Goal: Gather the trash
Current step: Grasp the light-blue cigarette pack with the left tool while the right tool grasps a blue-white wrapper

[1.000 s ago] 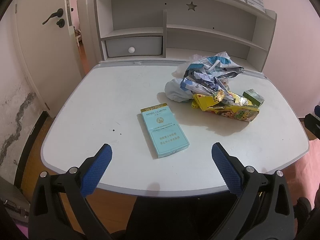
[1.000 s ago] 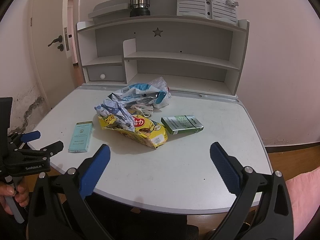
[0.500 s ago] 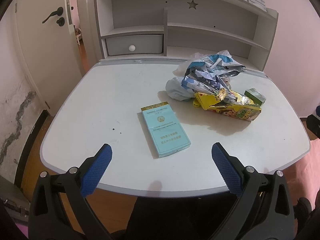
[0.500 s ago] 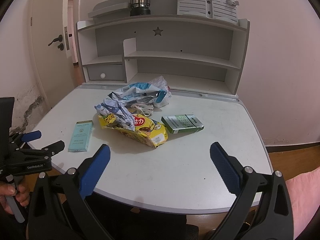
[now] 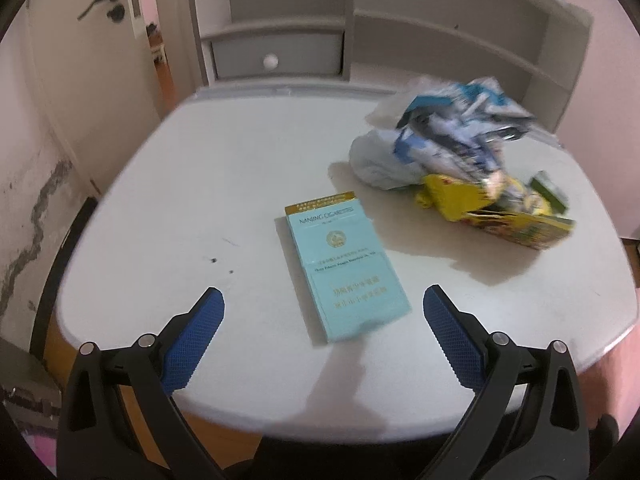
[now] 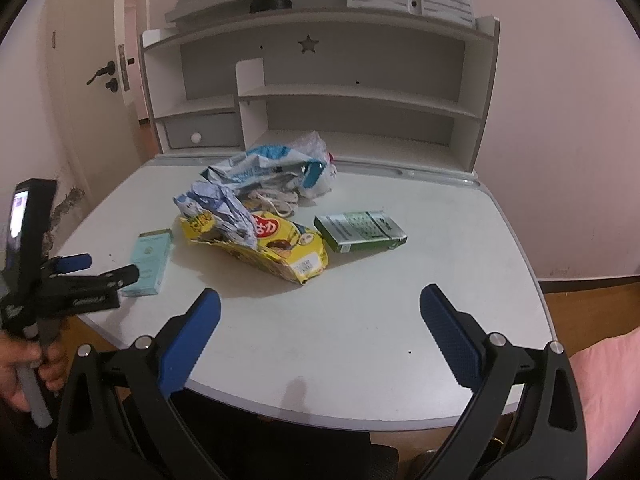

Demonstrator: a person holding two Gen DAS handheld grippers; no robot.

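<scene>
At the left edge of the pale grey rounded worktop (image 6: 400,320), the left hand-held gripper (image 5: 322,306) hangs just above the near rim with its blue-padded jaws spread wide and nothing between them; the flat pale-blue cigarette pack with a gold top band (image 5: 346,266) lies directly ahead of the gap, untouched. Seen from the right wrist view, that same pack (image 6: 150,260) sits just beyond the left gripper's tips. Further right lies the heap of litter: a crumpled blue-and-white plastic wrapper bundled with a thin white bag (image 6: 264,184), and, partly under its near edge, a torn yellow snack packet with red lettering (image 6: 276,246). Just beside the packet's right end, apart from it by a narrow strip of bare surface, rests a green rectangular cigarette box (image 6: 360,232) lying on its side. Rightmost, the right hand-held gripper (image 6: 320,310) is also held wide apart and empty, poised over the near rim, with the yellow packet and the green box ahead of it and well short of its pads. Judging by this, the collecting has barely begun: all four pieces of trash remain on the worktop, none is gripped, and no bin or bag to receive them shows in either view. The likeliest step in hand is the left gripper's approach to the blue pack, which lies flat, so the jaws would probably need to come down over its long sides. Everything else is left to do.
</scene>
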